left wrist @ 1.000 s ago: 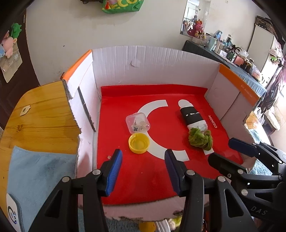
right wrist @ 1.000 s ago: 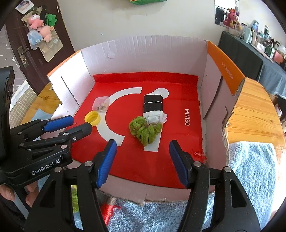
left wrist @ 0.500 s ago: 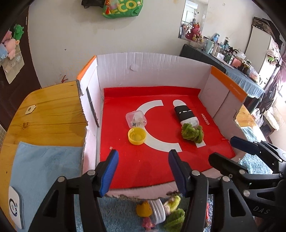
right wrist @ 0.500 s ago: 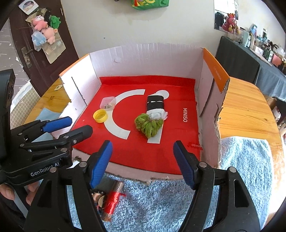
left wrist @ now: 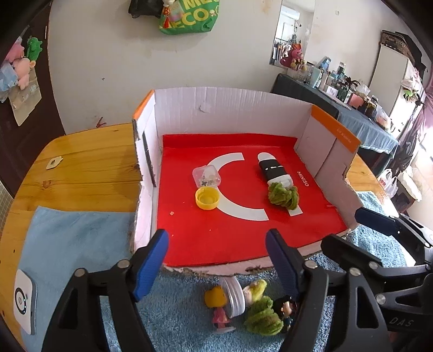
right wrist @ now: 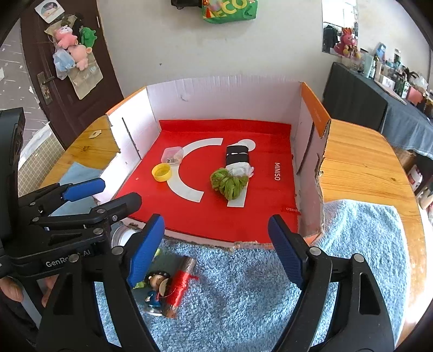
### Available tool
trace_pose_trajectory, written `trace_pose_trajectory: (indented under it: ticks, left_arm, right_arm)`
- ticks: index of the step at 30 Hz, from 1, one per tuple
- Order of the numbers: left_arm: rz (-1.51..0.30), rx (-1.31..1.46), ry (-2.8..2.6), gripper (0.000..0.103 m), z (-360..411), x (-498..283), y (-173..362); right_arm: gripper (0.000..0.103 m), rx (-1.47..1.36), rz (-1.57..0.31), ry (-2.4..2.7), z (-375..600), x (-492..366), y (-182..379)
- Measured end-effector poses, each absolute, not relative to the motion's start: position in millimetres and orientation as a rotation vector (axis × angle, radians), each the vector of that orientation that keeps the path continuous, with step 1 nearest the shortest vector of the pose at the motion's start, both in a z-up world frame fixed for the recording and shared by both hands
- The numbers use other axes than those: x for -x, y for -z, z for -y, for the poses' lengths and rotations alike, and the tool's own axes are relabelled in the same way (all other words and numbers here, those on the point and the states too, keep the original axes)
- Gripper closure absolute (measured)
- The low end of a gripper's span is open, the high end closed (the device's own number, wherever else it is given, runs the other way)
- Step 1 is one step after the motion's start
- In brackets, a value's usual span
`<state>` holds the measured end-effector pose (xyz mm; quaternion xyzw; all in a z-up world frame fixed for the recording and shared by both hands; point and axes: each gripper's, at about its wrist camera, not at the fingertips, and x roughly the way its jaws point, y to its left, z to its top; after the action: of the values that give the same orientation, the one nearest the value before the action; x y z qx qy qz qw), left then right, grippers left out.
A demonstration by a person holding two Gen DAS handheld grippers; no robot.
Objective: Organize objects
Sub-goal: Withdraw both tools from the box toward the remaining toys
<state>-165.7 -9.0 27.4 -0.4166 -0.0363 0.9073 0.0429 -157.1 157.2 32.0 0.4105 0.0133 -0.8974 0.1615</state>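
1. The left claw [left wrist: 216, 260] reads "GenRobot.AI"; its jaws are opening, with nothing between them.
2. The right claw [right wrist: 216, 249] is opening too, holding nothing.
3. Small toys [left wrist: 243, 306] lie on the blue towel [right wrist: 351, 238] below the claws.
4. The cardboard box [left wrist: 243, 108] has a red "MINISO" mat [left wrist: 230, 232] holding a yellow cap [left wrist: 207, 198].
5. A green bag [left wrist: 189, 16] on the wall reads "ECO".

Blue-padded left gripper [left wrist: 216, 257] opening, empty, above the white cardboard box [left wrist: 230, 113] holding a yellow plastic cap [left wrist: 207, 198].
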Motion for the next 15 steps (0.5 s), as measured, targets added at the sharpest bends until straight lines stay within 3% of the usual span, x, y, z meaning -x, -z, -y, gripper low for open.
trace_pose_trajectory:
  ticks: [15]
  left_arm:
    - [0.098, 1.232, -2.803, 0.021, 13, 132, -35]
  right_arm:
    - [0.020, -1.118, -0.039, 2.594, -158, 126, -41]
